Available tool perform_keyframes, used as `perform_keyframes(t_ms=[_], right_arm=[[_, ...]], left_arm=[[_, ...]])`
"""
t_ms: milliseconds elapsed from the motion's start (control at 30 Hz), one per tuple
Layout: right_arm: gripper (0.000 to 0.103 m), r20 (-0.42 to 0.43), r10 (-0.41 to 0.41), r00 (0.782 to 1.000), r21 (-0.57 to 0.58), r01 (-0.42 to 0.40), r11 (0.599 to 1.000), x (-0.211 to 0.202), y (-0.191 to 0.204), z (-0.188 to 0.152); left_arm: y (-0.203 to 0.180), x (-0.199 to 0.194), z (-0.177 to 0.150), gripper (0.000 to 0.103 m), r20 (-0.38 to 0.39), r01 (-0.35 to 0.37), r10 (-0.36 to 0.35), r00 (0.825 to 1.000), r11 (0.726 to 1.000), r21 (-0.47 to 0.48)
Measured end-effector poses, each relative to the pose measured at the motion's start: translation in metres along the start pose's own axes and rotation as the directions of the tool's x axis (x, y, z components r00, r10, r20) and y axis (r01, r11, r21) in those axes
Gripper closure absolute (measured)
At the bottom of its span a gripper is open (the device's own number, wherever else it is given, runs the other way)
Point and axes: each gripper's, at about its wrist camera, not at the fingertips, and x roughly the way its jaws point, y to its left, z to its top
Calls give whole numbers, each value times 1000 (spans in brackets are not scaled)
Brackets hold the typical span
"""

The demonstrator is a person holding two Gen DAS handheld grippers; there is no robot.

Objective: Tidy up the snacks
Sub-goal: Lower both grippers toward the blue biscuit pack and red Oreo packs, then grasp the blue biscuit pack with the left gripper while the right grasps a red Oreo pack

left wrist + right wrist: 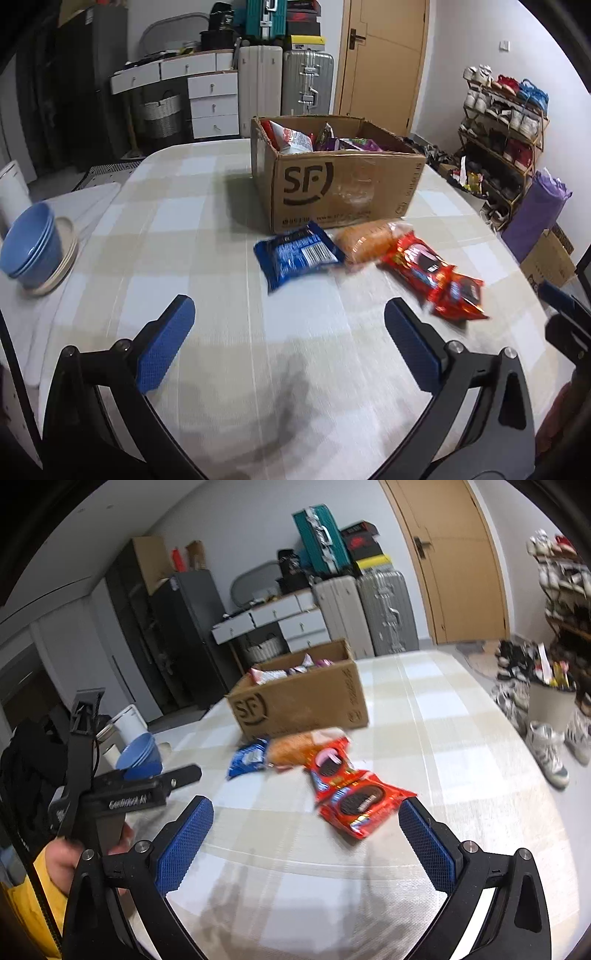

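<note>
The cardboard box (343,184) stands at the far middle of the table (177,206), already holding snacks; pushing a packet against its near wall could shove it away. Just near of it lie the blue packet (297,254), orange packet (365,240) and red packets (354,794), touching, so a careless grab could drag neighbours along. Both the left gripper (288,336) and right gripper (306,834) hover low over the table's near side, fingers spread wide, holding nothing.
</note>
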Motion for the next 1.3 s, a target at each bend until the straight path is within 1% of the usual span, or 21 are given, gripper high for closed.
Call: perform_keyframes(t_ms=[100, 133, 167, 200, 267, 300, 333, 500, 633, 700, 767, 833, 900, 933, 1000, 1033, 1067, 1100, 1167, 1300], right_arm=[[1, -13, 4, 1000, 32, -4, 999, 10, -11, -1], [1, -18, 4, 1000, 37, -3, 999, 13, -13, -2], [1, -22, 4, 1000, 37, -3, 999, 16, -14, -3], [1, -23, 3, 1000, 36, -2, 999, 19, -15, -3], [1, -28, -1, 1000, 32, 2, 999, 23, -18, -3], [1, -31, -2, 1000, 31, 3, 1000, 27, -19, -3], [1, -33, -1, 999, 31, 2, 1000, 28, -19, -2], [1, -46, 5, 999, 29, -4, 1000, 40, -23, 0], [1, -59, 16, 998, 35, -14, 999, 48, -25, 0], [1, -68, 22, 997, 35, -19, 999, 51, -24, -2], [1, -71, 23, 997, 35, -20, 999, 53, -25, -3], [1, -71, 27, 997, 39, -24, 999, 53, -25, -3], [1, -79, 31, 996, 51, -27, 998, 56, -28, -3], [1, -82, 34, 996, 57, -29, 998, 57, -29, -2], [1, -80, 39, 996, 87, -32, 996, 58, -34, -2], [1, -77, 44, 996, 99, -36, 994, 58, -37, -3], [1, -76, 49, 996, 106, -41, 993, 57, -38, -3], [1, -73, 52, 996, 115, -44, 992, 57, -40, -3], [1, -66, 54, 996, 118, -46, 992, 55, -41, -4], [1, -71, 53, 996, 113, -45, 993, 55, -40, -3]], left_arm=[[6, 37, 16, 0, -54, -1, 0, 999, 1000, -10], [9, 50, 22, 0, -71, -18, 16, 997, 1000, -26], [12, 62, 27, 0, -87, -13, 9, 996, 999, -43], [15, 73, 32, 0, -103, 5, -11, 995, 998, -65], [20, 100, 41, 1, -160, 38, -59, 985, 991, -129], [22, 111, 44, 1, -185, 48, -77, 980, 987, -153], [24, 122, 47, 1, -200, 42, -77, 977, 984, -172], [23, 155, 58, 2, -227, 9, -51, 972, 983, -185], [24, 176, 64, 2, -254, -40, -7, 967, 983, -178], [22, 183, 68, 2, -253, -48, 6, 967, 986, -161], [20, 188, 71, 5, -251, -50, 12, 968, 988, -146], [19, 191, 71, 9, -241, -48, 14, 970, 990, -135], [17, 191, 72, 20, -232, -37, 7, 973, 992, -124], [15, 192, 73, 23, -231, -30, 3, 973, 993, -112], [14, 192, 74, 41, -225, -19, 1, 974, 997, -80], [13, 193, 76, 46, -216, -11, -5, 976, 997, -71], [16, 192, 76, 56, -214, -7, -8, 977, 998, -70], [18, 192, 77, 62, -212, 0, -16, 977, 997, -73], [21, 195, 81, 65, -214, 36, -54, 975, 996, -84], [17, 195, 82, 67, -209, 39, -47, 977, 998, -39]])
